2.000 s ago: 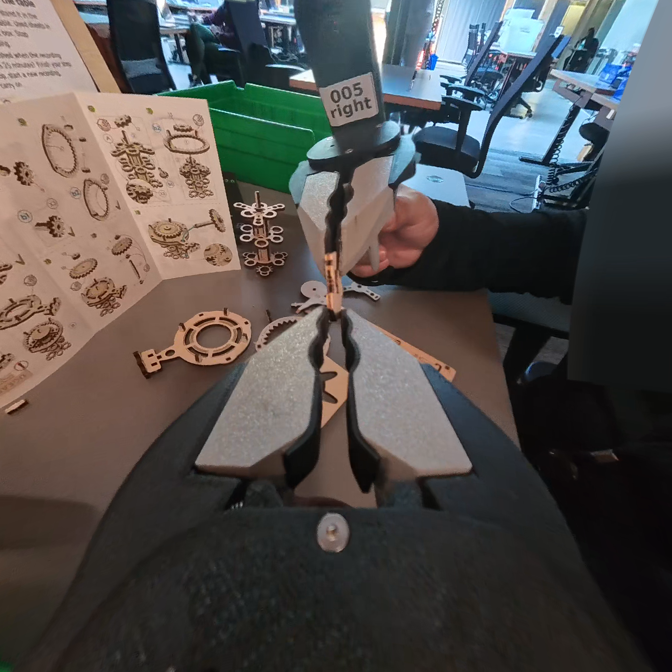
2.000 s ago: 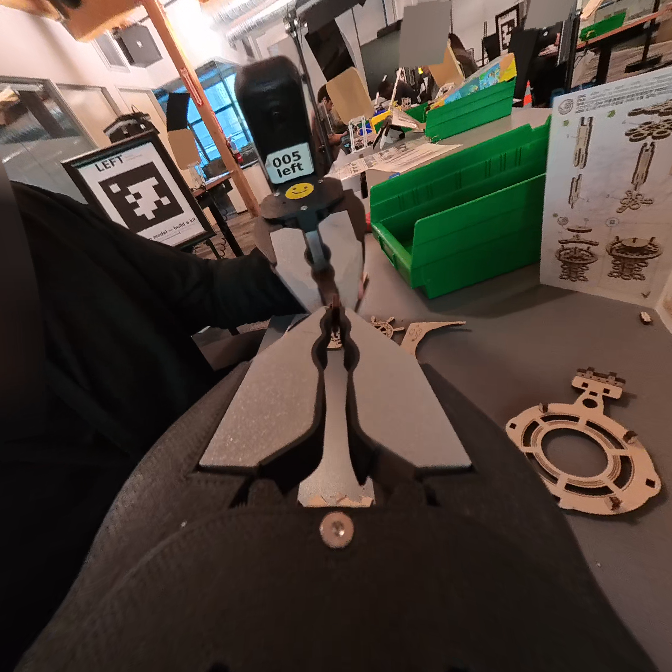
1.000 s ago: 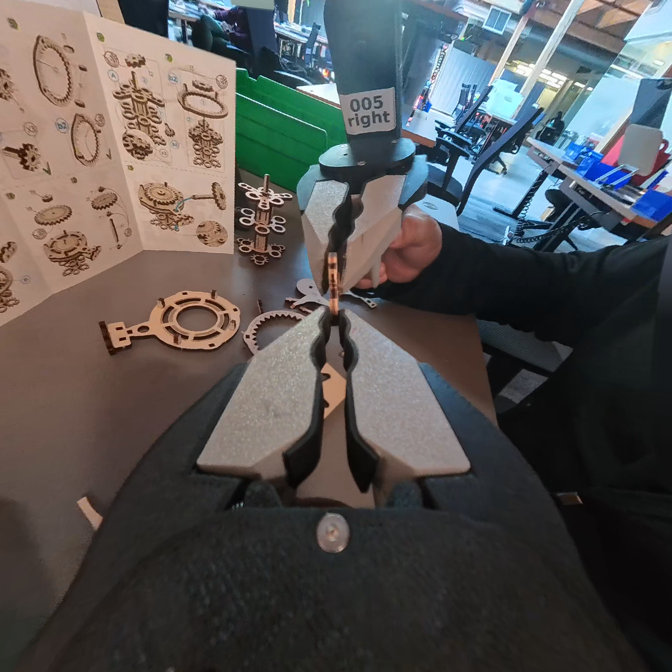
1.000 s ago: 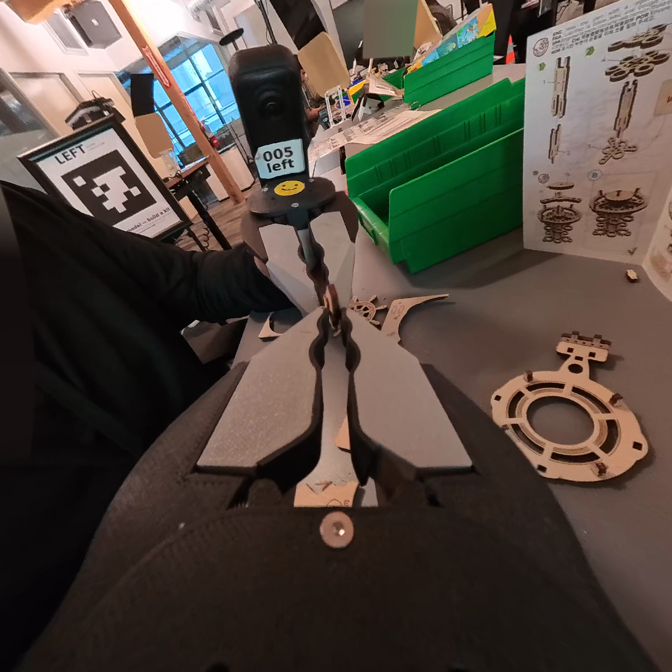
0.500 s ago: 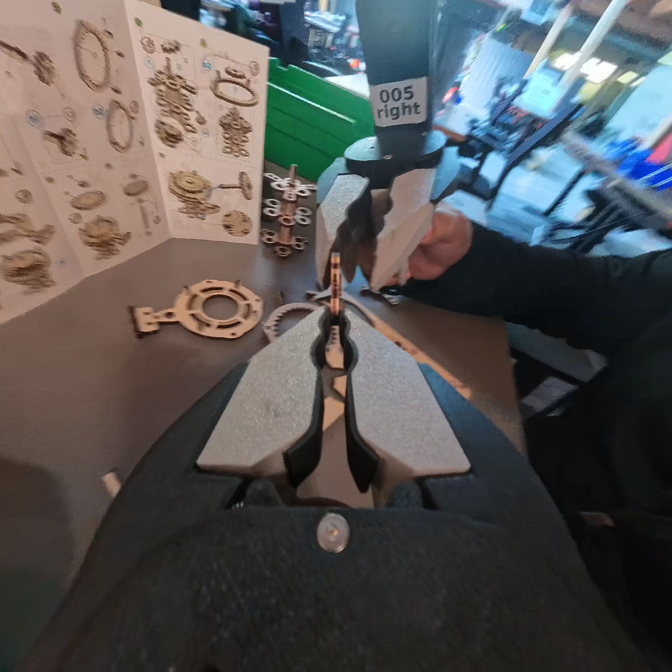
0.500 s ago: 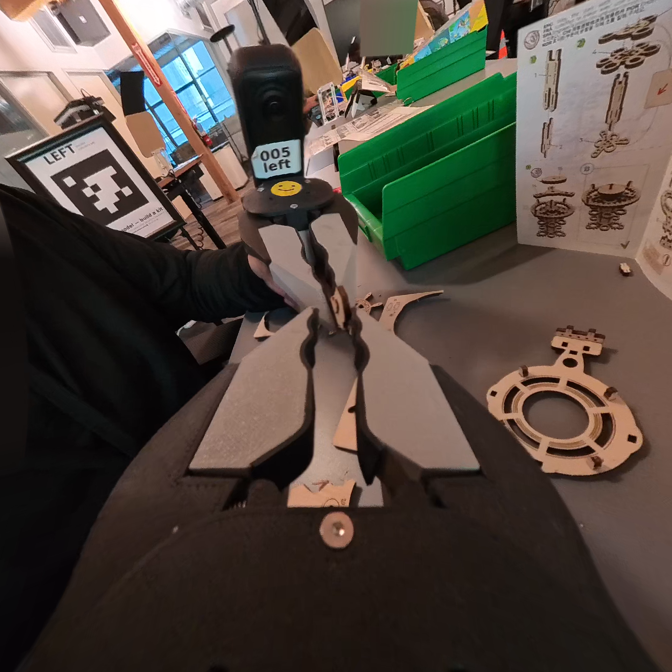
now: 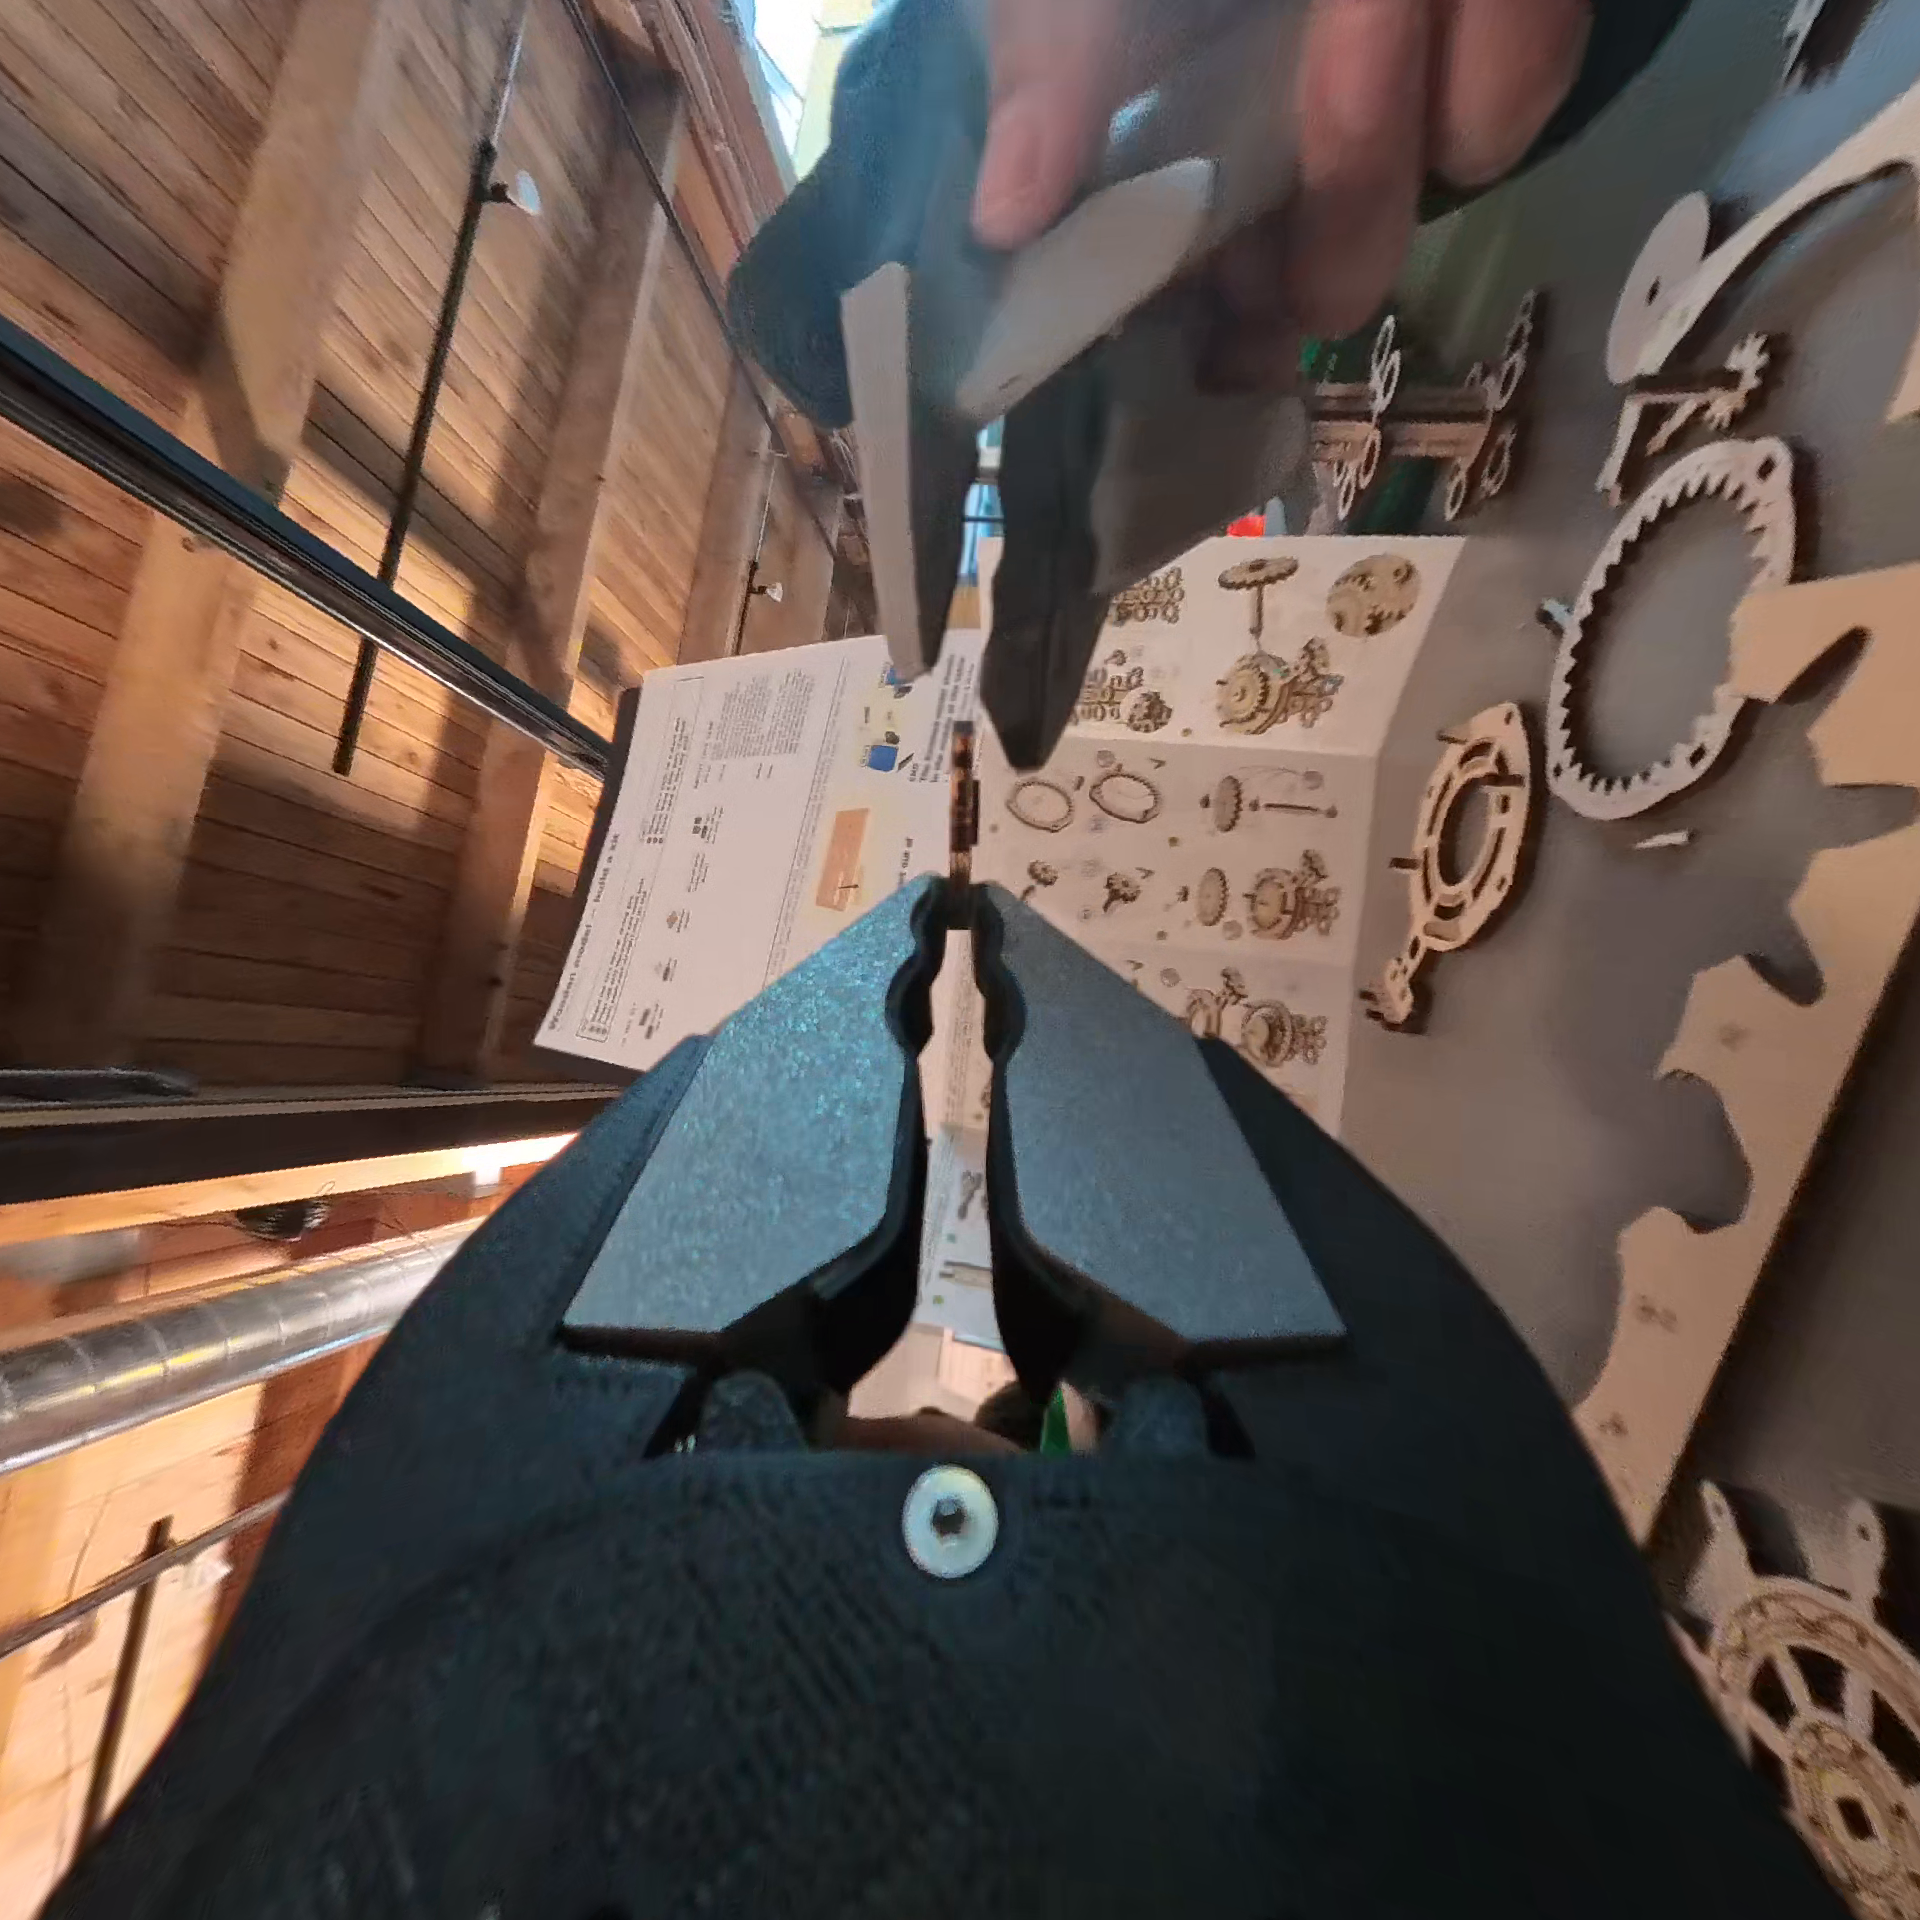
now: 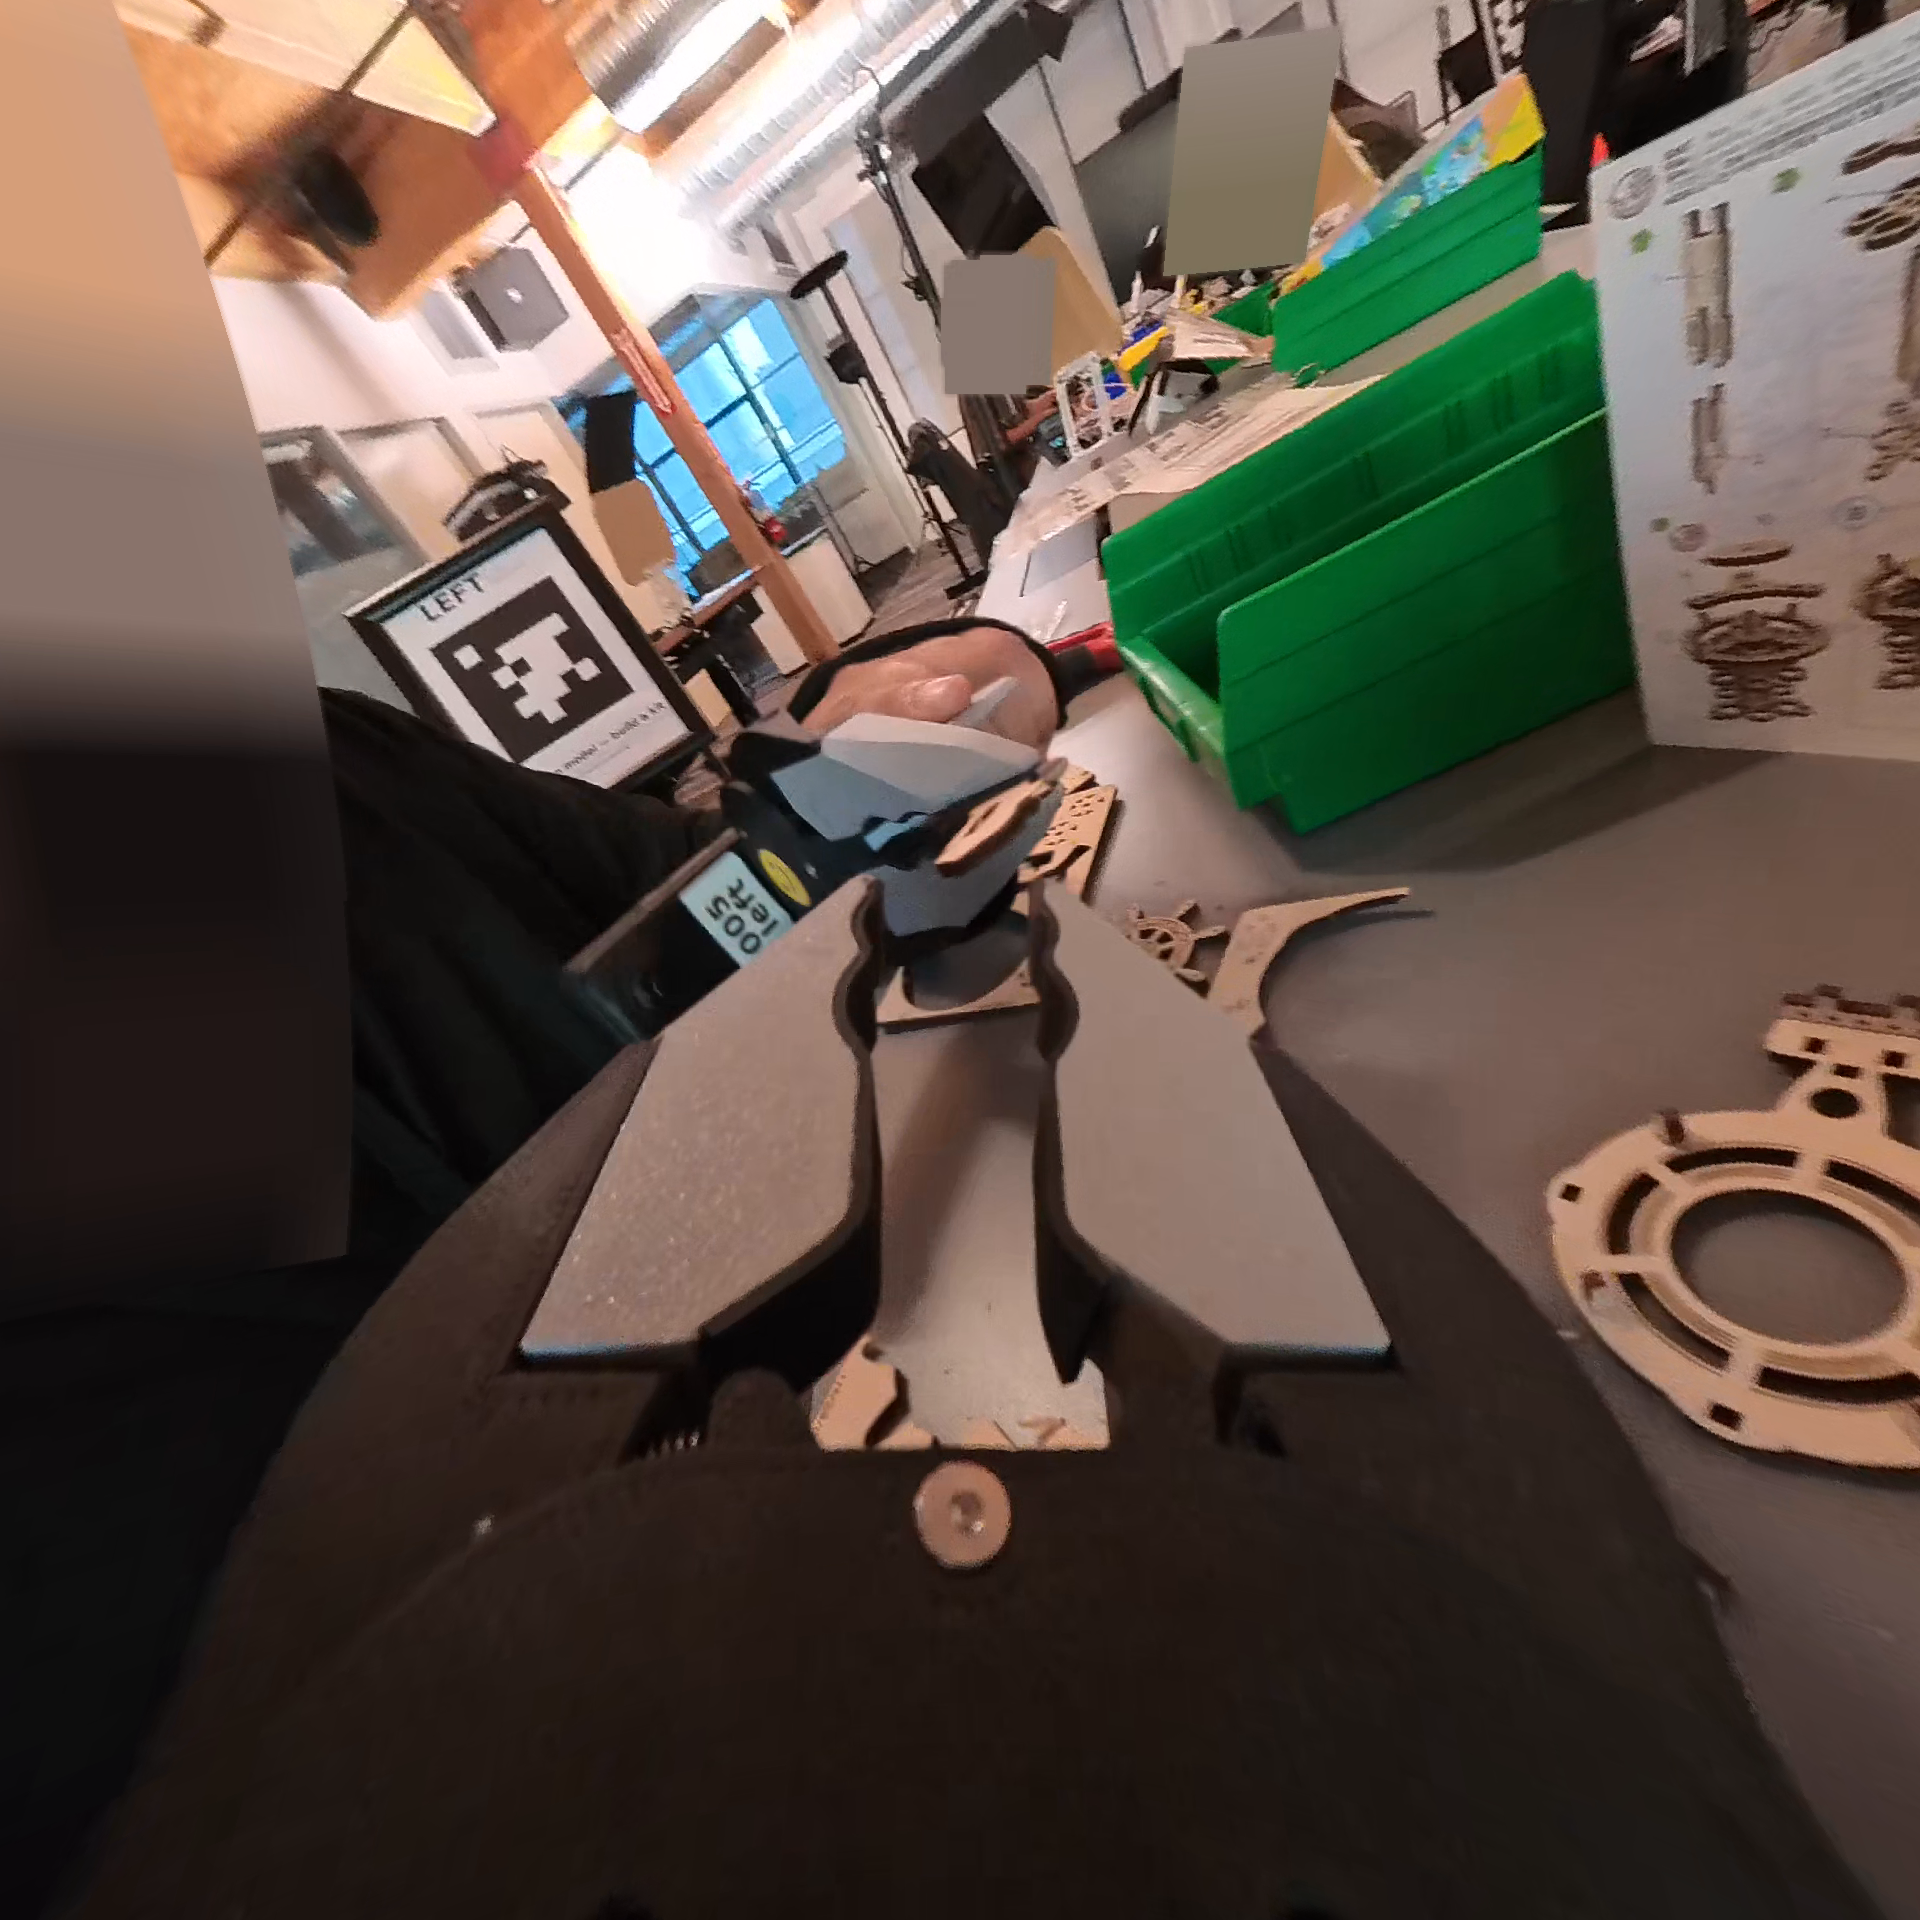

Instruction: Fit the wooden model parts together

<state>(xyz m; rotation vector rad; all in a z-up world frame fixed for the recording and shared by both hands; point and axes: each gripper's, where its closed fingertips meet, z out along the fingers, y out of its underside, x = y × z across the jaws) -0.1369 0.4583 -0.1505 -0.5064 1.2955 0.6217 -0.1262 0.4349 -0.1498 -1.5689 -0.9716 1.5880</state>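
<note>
The grey table carries the loose pieces of the kit: a folded instruction sheet standing at the back, green bins, then a flat wooden ring frame with a tab on one end, a toothed ring, and a cut-out offcut sheet.

The left gripper is rolled over on its side (in its own view the table stands like a wall) and its fingers are pressed together on a small wooden part, a thin flat piece seen edge-on that sticks out past the tips. The right gripper is spread wide and holds nothing; its tips are just beside the part but apart from it.

In my judgement the step in hand is a regrasp or handover of this small part, not yet the fitting itself. The next move calls for turning the part to a usable angle, then closing the right gripper on its free end without twisting it, because such thin wood may snap or slip.
</note>
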